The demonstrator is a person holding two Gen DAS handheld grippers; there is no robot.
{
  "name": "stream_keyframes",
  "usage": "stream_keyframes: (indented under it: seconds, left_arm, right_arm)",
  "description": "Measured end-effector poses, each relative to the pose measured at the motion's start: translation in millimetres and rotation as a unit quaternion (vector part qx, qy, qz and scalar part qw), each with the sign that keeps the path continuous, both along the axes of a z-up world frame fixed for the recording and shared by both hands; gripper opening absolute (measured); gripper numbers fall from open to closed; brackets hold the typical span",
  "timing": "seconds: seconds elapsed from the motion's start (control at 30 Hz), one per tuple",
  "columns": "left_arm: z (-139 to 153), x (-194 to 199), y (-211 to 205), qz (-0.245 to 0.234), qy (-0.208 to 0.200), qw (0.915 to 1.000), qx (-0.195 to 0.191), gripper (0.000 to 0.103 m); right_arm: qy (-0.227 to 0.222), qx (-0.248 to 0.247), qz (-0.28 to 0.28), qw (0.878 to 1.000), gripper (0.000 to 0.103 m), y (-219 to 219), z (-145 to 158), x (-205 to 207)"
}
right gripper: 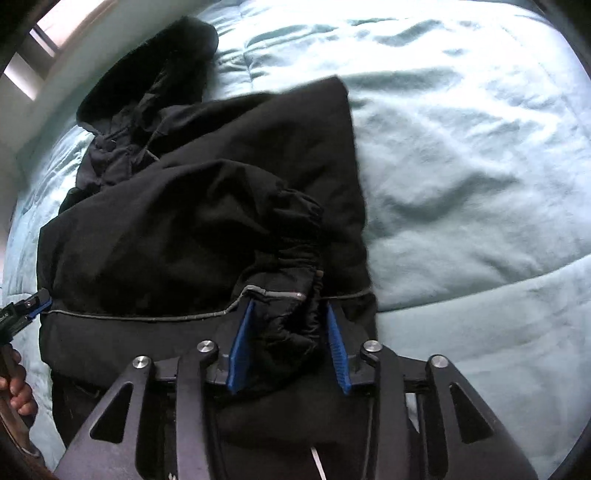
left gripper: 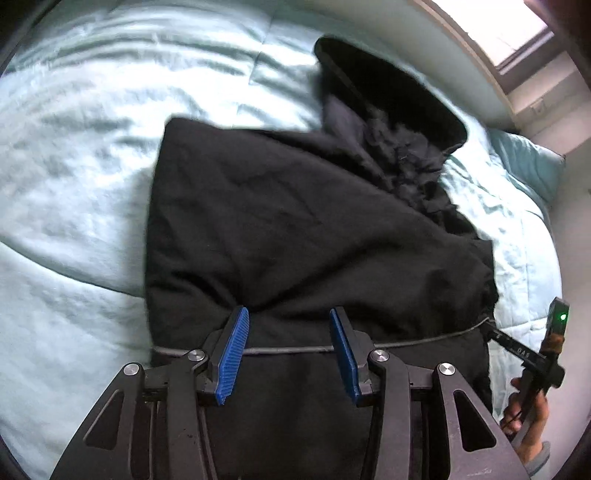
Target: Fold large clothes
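Note:
A large black hooded jacket [left gripper: 295,221] lies on a pale green bed, hood [left gripper: 391,92] toward the far side, sleeves folded over its body. A grey piping line [left gripper: 288,349] crosses its lower part. My left gripper [left gripper: 290,325] hangs open just above the jacket's lower part, jaws empty. In the right wrist view the jacket [right gripper: 166,229] fills the left half. My right gripper [right gripper: 290,314] is open with its blue pads on either side of a gathered sleeve cuff [right gripper: 295,266]; the jaws stand wide apart.
The pale green quilt [left gripper: 74,147] spreads wide to the left in the left wrist view and to the right [right gripper: 480,166] in the right wrist view. A pillow [left gripper: 528,162] lies by the wall. A window [left gripper: 498,29] is behind the bed.

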State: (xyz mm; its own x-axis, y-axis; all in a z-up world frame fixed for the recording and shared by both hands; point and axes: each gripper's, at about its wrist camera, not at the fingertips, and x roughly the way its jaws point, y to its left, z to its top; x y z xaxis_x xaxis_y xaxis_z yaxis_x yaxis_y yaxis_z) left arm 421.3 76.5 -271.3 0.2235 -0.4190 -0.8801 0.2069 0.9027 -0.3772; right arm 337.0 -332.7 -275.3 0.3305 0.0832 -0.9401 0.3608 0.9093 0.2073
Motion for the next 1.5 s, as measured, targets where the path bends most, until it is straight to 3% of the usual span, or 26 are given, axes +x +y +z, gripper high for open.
stream_keyframes:
  seconds: [0.1, 0.23, 0.33, 0.43, 0.53, 0.7, 0.8, 0.9, 0.97, 1.03, 1.13, 1.2, 1.3, 1.43, 1.5]
  left_arm:
    - [28, -16, 5, -0.017, -0.037, 0.9992, 0.007, 0.047]
    - [28, -35, -5, -0.044, -0.048, 0.9970, 0.043, 0.047]
    - [1, -39, -12, -0.045, -0.018, 0.9963, 0.071, 0.047]
    - [-17, -40, -13, -0.033, -0.020, 0.9962, 0.078, 0.047]
    - [-28, -36, -15, -0.043, -0.014, 0.9953, 0.086, 0.047]
    - [-15, -28, -13, -0.033, -0.012, 0.9968, 0.072, 0.047]
    - [12, -25, 0, -0.007, -0.031, 0.9987, 0.040, 0.047]
    - [28, -21, 8, 0.007, -0.051, 0.9982, 0.031, 0.047]
    - [23, -16, 11, 0.012, -0.052, 0.9977, 0.042, 0.047]
    - [5, -9, 13, 0.018, -0.028, 0.9978, 0.057, 0.047]
    - [-25, -4, 13, 0.010, -0.004, 0.9975, 0.070, 0.047]
    - [-23, -4, 7, -0.007, -0.005, 0.9955, 0.094, 0.047]
    - [4, -3, 3, -0.020, -0.021, 0.9960, 0.085, 0.047]
    - [48, 23, 6, -0.006, -0.066, 0.9967, 0.047, 0.047]
    - [64, 48, -3, -0.002, -0.090, 0.9955, 0.030, 0.047]
  right_arm:
    - [-0.047, -0.051, 0.005, 0.998, 0.056, 9, 51, -11]
    - [-0.081, -0.030, 0.044, 0.995, 0.056, 28, 74, 18]
    - [-0.079, -0.028, 0.098, 0.992, 0.056, 65, 56, 62]
    - [-0.031, -0.014, 0.125, 0.992, 0.056, 94, 6, 98]
    - [-0.008, -0.048, 0.135, 0.990, 0.057, 107, -31, 110]
    - [-0.004, -0.042, 0.130, 0.991, 0.057, 99, -16, 102]
    - [-0.040, -0.038, 0.113, 0.992, 0.057, 81, 23, 68]
    - [-0.050, -0.048, 0.100, 0.993, 0.063, 69, 38, 38]
    - [-0.034, -0.062, 0.089, 0.994, 0.064, 62, 30, 19]
    - [-0.007, -0.069, 0.084, 0.994, 0.064, 54, 11, 9]
    - [0.028, -0.055, 0.071, 0.996, 0.066, 50, -14, 4]
    - [0.043, -0.037, 0.055, 0.997, 0.067, 47, -19, 6]
    - [0.032, -0.036, 0.043, 0.998, 0.067, 42, 9, 11]
    - [-0.050, -0.027, 0.037, 0.998, 0.067, 27, 73, 32]
    - [-0.075, -0.034, 0.042, 0.996, 0.068, 22, 88, 55]
